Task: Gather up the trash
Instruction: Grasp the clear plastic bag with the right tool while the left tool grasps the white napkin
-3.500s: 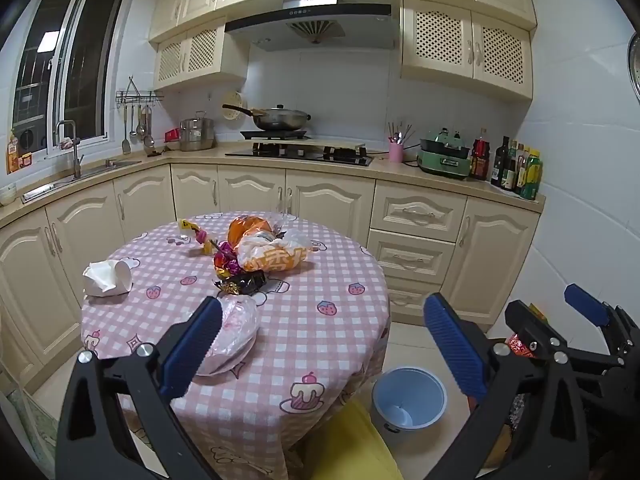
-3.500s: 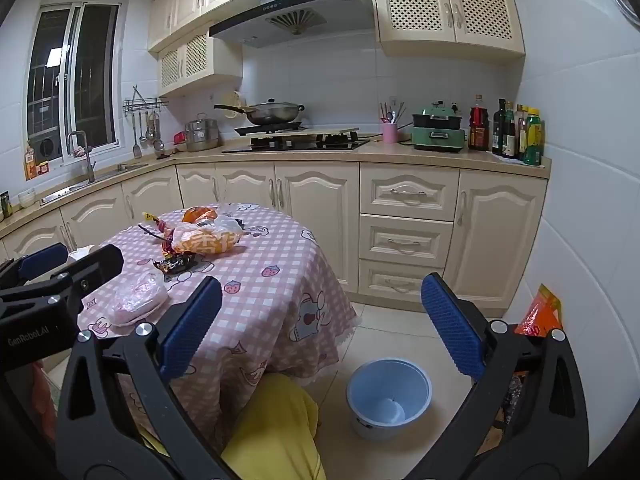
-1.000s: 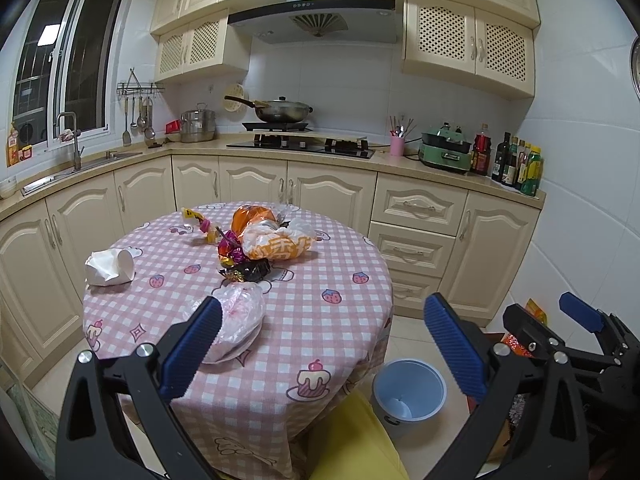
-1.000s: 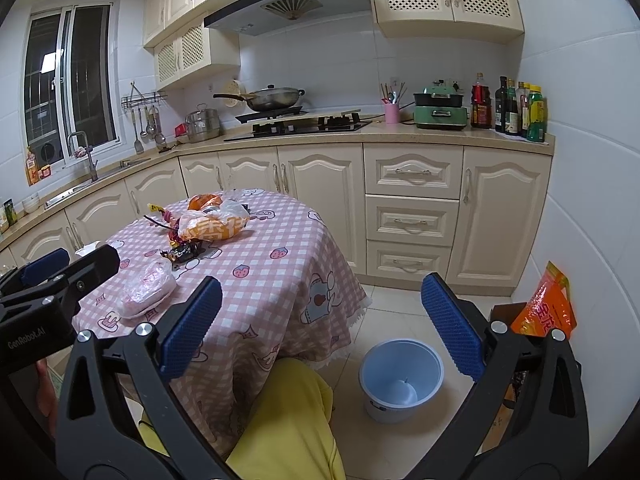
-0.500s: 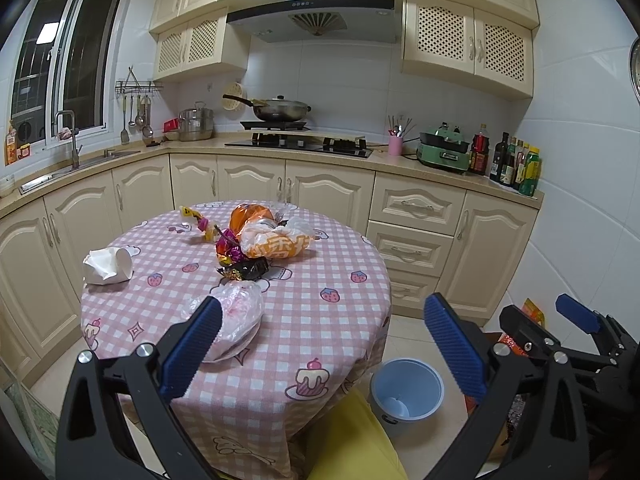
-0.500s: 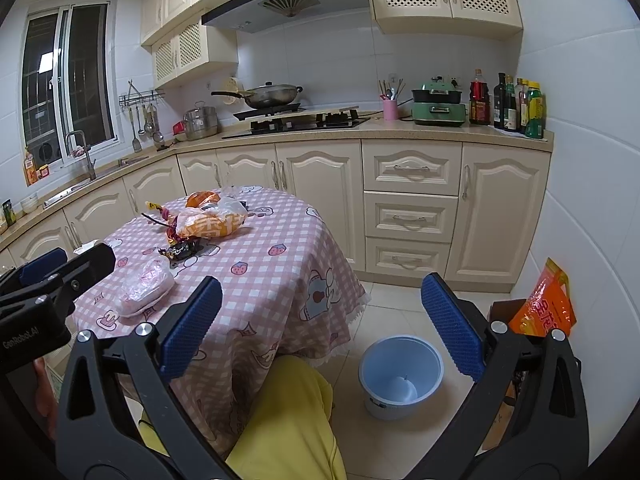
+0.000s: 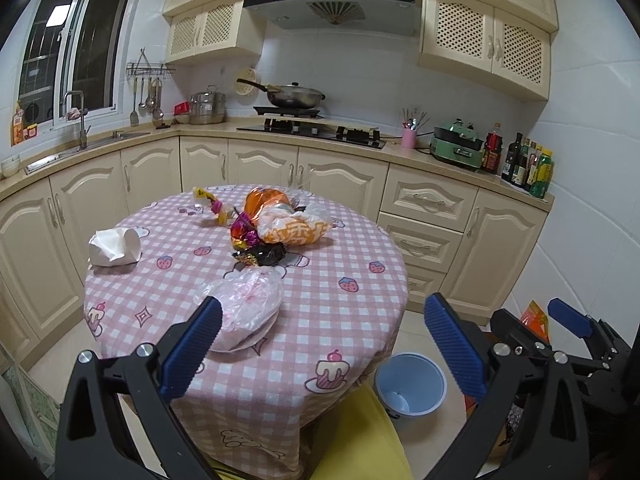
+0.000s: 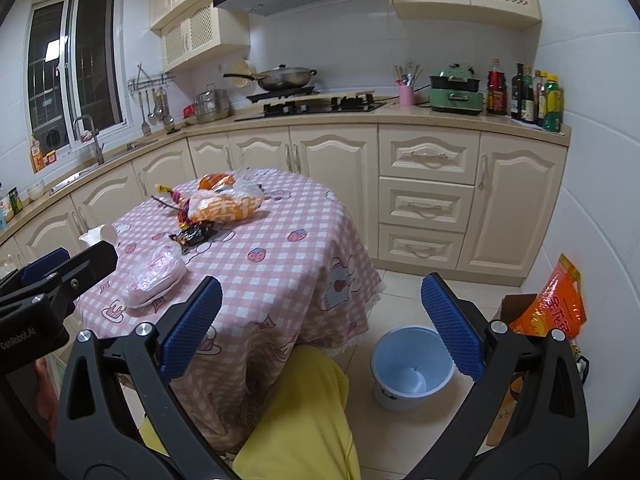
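Note:
Trash lies on a round table with a pink checked cloth (image 7: 328,320): a clear pink plastic bag (image 7: 246,304) at the near side, a dark wrapper (image 7: 262,256), an orange-white snack bag (image 7: 294,230), colourful candy wrappers (image 7: 242,232) and a crumpled white tissue with a cup (image 7: 114,246). A light blue bin (image 7: 410,384) stands on the floor right of the table, also in the right wrist view (image 8: 412,366). My left gripper (image 7: 320,344) is open and empty, held short of the table. My right gripper (image 8: 316,324) is open and empty, above the floor near the bin.
Cream cabinets and a counter (image 7: 400,152) with stove, pans and bottles run behind the table. An orange bag (image 8: 552,304) and a cardboard box sit by the right wall. The person's yellow-clad knee (image 8: 304,412) is below the grippers.
Both views have shifted slightly; the table and bin sit a little differently in frame. Both grippers stay open and empty, and the trash has not moved.

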